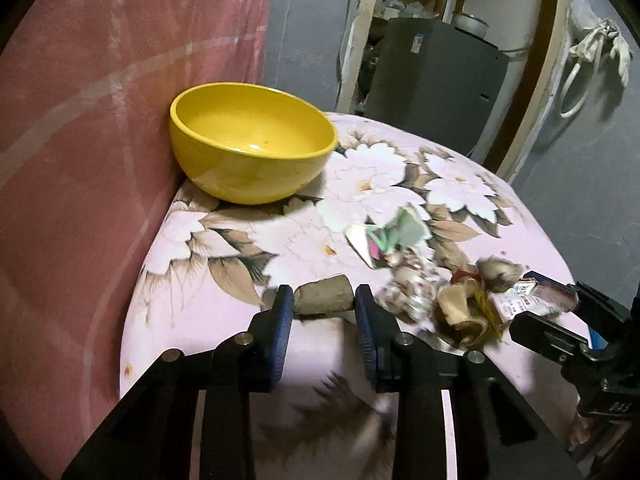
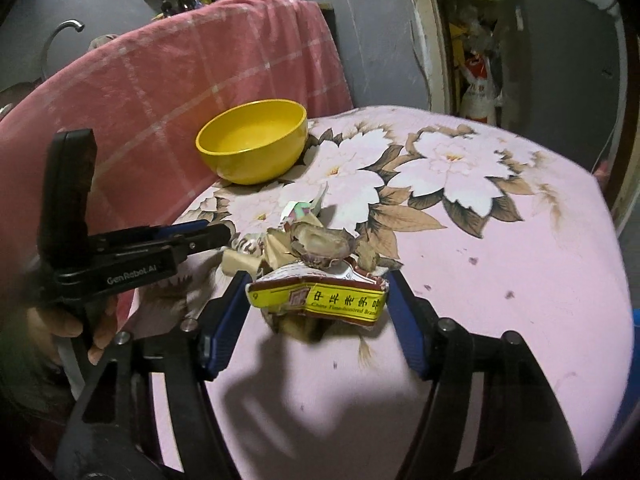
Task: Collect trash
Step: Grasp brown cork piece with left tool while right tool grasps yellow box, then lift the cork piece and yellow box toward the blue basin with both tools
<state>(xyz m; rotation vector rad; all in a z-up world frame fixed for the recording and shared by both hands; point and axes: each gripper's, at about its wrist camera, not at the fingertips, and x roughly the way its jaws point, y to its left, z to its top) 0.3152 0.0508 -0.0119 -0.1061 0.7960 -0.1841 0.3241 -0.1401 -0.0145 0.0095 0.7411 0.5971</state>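
Left claw [image 1: 324, 300]: jaws narrow, pads pressing both ends of a brown paper roll [image 1: 322, 294] lying on the floral pink cloth [image 1: 248, 264] covering the table.

Right claw [image 2: 316, 300]: jaws wide, flanking a crumpled red-and-yellow wrapper [image 2: 320, 298]; the pads' contact with it cannot be told.

Trash pile [image 1: 460, 292]: lying at 3 o'clock of the roll, near it.

Yellow bowl [image 1: 252, 142]: sitting empty at 11 o'clock of the pile, against a pink towel [image 1: 100, 120].
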